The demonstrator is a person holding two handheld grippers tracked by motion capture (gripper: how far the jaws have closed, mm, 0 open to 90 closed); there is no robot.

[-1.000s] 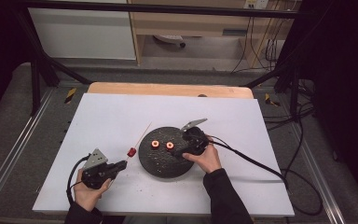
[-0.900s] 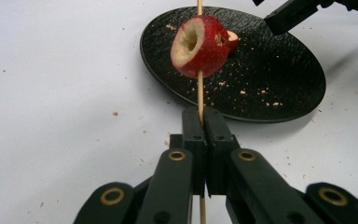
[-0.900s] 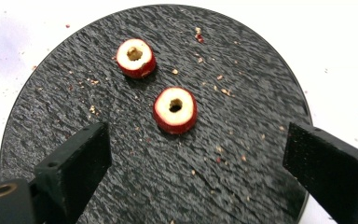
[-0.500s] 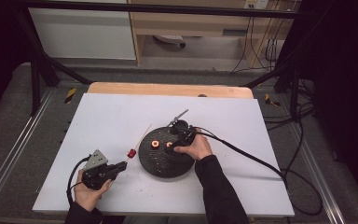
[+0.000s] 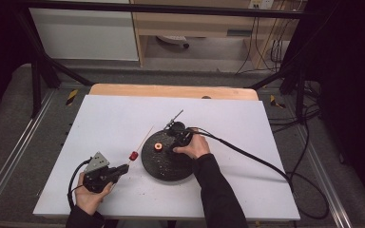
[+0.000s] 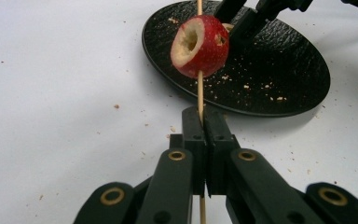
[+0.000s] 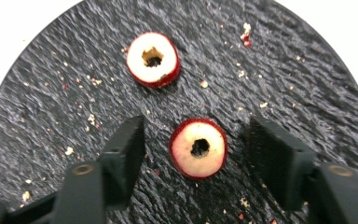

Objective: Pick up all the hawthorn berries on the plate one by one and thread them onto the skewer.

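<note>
White tabletop (image 5: pixel 123 118) carries a round, rough black plate (image 7: pixel 307 93) at frame centre. Your right gripper (image 7: pixel 196 149) straddles a cored red ring (image 7: pixel 198 148), jaws apart; your left gripper (image 6: pixel 204 135) pinches a thin wooden skewer (image 6: pixel 199 93).

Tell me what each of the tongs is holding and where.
Left tongs clamp the skewer just below its fruit piece. Right tongs hold nothing, open around a slice.
</note>
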